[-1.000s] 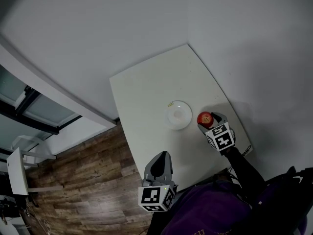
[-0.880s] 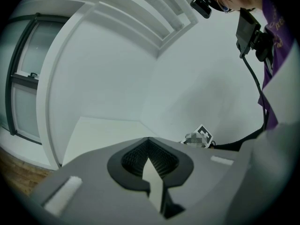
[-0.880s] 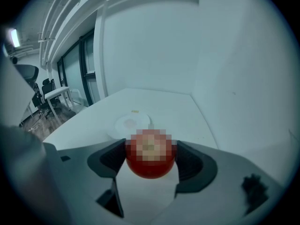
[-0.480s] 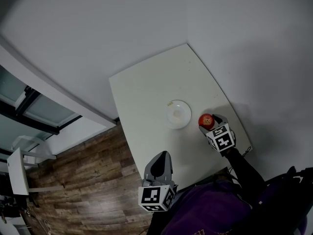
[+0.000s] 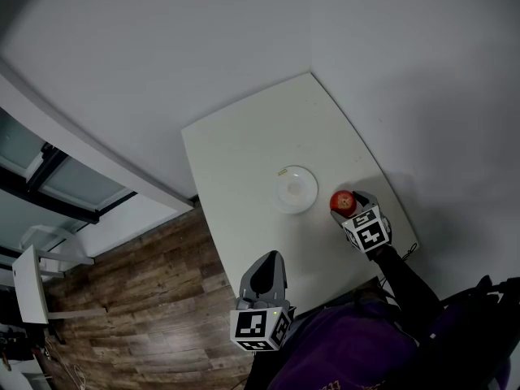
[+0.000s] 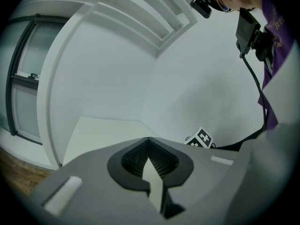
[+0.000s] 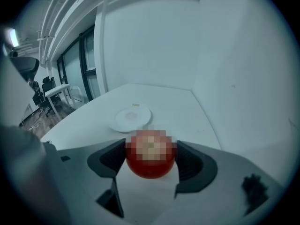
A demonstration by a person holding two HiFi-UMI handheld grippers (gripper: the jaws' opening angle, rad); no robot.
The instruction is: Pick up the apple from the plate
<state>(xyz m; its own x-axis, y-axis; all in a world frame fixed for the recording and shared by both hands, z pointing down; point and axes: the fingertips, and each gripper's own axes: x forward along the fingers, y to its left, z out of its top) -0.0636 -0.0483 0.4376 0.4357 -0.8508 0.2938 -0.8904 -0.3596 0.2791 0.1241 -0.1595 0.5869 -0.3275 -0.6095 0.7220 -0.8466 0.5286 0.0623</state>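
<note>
- The apple [image 5: 342, 201] sits off the plate [image 5: 280, 195], to its right. It is near the table's [image 5: 260, 145] right edge, where that edge runs close along the right wall [image 5: 422, 96].
- The right gripper [image 5: 348, 202] is clamped on the apple, one dark pad on each side of it. The fruit fills the gap between the jaws.
- From the right gripper view the apple may hang just above the tabletop rather than rest on it; the angle is too poor to settle this.
- The plate is bare and lies near the middle of the table, just beside the apple but apart from it.
- The left gripper [image 5: 266, 276] has its jaws pressed together with nothing between them. It hangs at the table's near left corner, well apart from plate and apple.
- Open tabletop lies beyond and left of the plate, all the way to the far corner.
- That far corner is set into the meeting of two white walls.
- The tabletop is plain white and smooth.
- Left of the table is a wooden floor [image 5: 138, 299], with dark-framed glazing [image 5: 49, 177] along the left wall.
</note>
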